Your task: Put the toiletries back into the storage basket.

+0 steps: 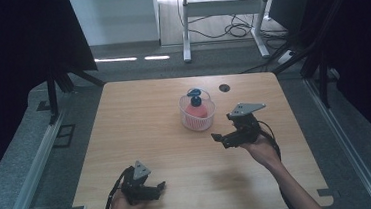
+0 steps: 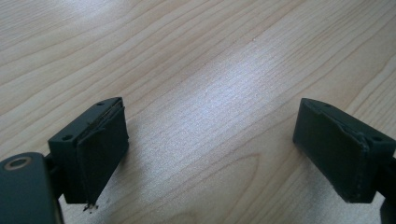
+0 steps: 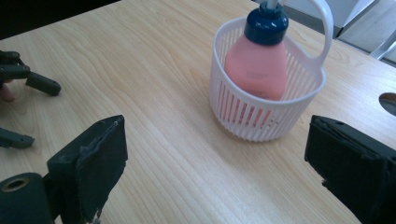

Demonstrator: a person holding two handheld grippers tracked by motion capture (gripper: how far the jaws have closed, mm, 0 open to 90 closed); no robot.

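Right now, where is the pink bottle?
The pink bottle stands inside the white basket, right of the table's centre in the high view, just beyond the open right tool.

The white slotted plastic basket [image 1: 198, 114] stands on the light wooden surface [image 1: 141, 138], right of centre toward the far edge. The pink bottle with a dark blue cap [image 1: 196, 106] stands upright inside it. The round cable hole [image 1: 224, 87] lies behind the basket, to its right.
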